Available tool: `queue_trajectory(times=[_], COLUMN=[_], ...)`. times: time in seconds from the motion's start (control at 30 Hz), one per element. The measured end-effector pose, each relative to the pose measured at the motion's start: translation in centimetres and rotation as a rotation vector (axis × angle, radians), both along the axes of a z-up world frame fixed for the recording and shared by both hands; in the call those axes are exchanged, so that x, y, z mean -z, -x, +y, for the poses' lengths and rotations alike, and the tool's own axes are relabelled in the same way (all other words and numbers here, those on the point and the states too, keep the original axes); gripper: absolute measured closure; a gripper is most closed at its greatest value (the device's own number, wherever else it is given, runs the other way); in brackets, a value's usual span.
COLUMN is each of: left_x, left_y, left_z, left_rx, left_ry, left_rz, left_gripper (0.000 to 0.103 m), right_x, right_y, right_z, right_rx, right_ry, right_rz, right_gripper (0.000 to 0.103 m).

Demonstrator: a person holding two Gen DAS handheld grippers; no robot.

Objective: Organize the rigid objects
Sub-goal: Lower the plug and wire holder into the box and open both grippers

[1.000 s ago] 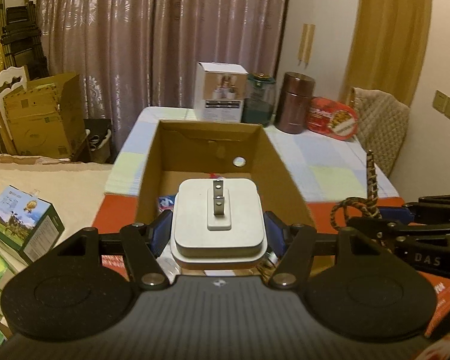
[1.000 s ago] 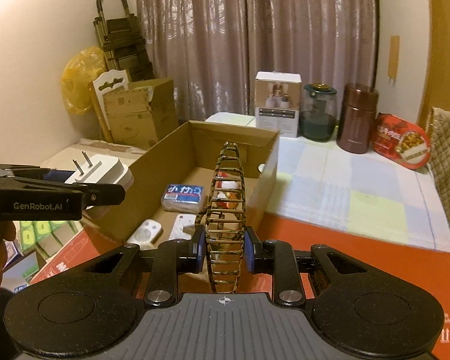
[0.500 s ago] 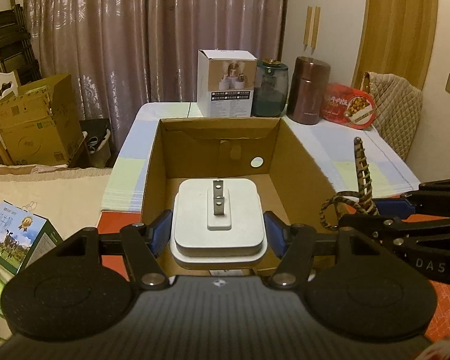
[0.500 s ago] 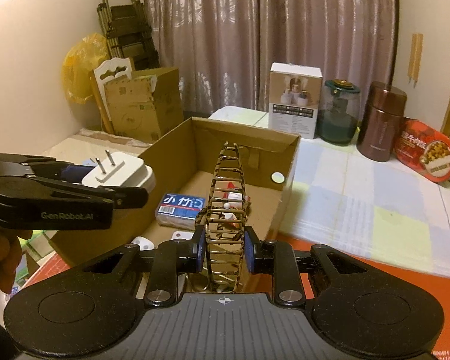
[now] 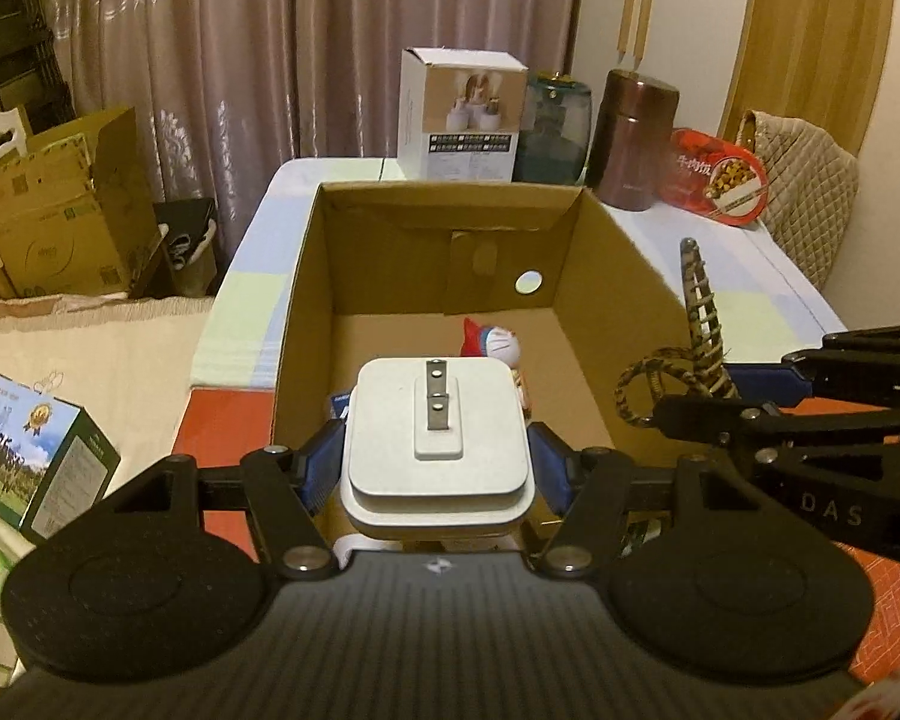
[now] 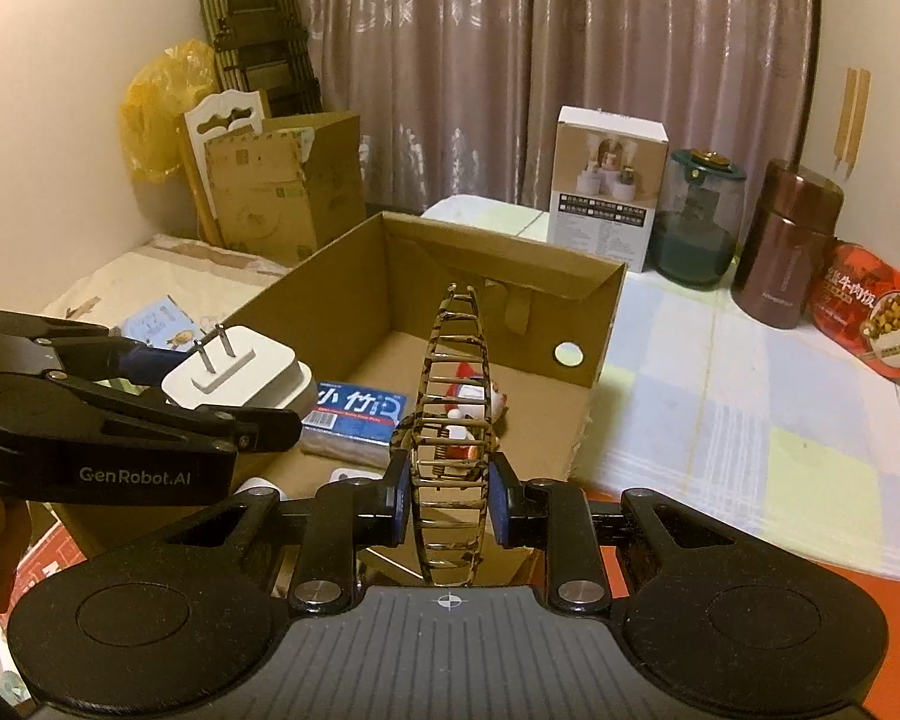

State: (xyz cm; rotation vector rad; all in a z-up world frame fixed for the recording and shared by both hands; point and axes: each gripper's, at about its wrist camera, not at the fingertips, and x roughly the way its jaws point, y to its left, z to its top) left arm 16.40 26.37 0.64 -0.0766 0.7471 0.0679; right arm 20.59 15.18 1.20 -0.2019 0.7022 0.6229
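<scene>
1. Leftmost, a green printed carton [image 5: 39, 468] lies on the cream-covered bed [image 5: 126, 354], and folded brown cardboard cartons [image 5: 60, 204] lean near the curtain.
2. Next, the left gripper [image 5: 437, 468] has its jaws part-way apart and clamped on a white square plug adapter [image 5: 437, 450], the blue pads pressing its two sides and its two metal prongs pointing forward; in the right wrist view the same left gripper [image 6: 234, 402] holds the adapter [image 6: 240, 375] above the near left part of the box.
3. Ahead stands an open brown cardboard box [image 5: 306, 324] on the table [image 5: 762, 282]. On its floor lie a blue flat packet with white lettering [image 6: 357, 411], a small red, white and blue cartoon figure [image 5: 492, 345] and a white rounded object [image 6: 345, 474], only partly visible.
4. Then the right gripper [image 6: 448, 507] has its jaws drawn close together, pinching a brown mottled hair claw clip [image 6: 453, 396] that stands upright over the box's near right part; from the left wrist view the clip [image 5: 699, 312] pokes up beside the box's right wall.
5. Behind the box stand a white product carton [image 5: 459, 114], a dark green glass jar [image 5: 555, 129], a copper-brown metal canister [image 5: 633, 141] and a red round food tin [image 5: 720, 174].
6. Rightmost, a beige quilted cushion [image 5: 804, 198] sits against the wall.
</scene>
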Motion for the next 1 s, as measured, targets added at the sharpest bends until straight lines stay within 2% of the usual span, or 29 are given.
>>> queue_trajectory(times=[0.3, 0.53, 1.0], left_x=[0.97, 0.68, 0.14], left_y=[-0.30, -0.09, 0.15], left_z=[0.01, -0.34, -0.31], left_rx=[-0.007, 0.006, 0.007], left_ry=[-0.007, -0.003, 0.004], left_rz=[0.031, 0.018, -0.001], left_gripper=[0.042, 0.046, 0.046], right_x=[0.75, 0.67, 0.82], right_y=[-0.20, -0.16, -0.29], right_z=[0.01, 0.01, -0.05], right_rx=[0.006, 0.011, 0.011], right_ry=[0.003, 0.006, 0.007], right_rz=[0.021, 0.022, 0.026], right_gripper=[0.081, 0.081, 0.081])
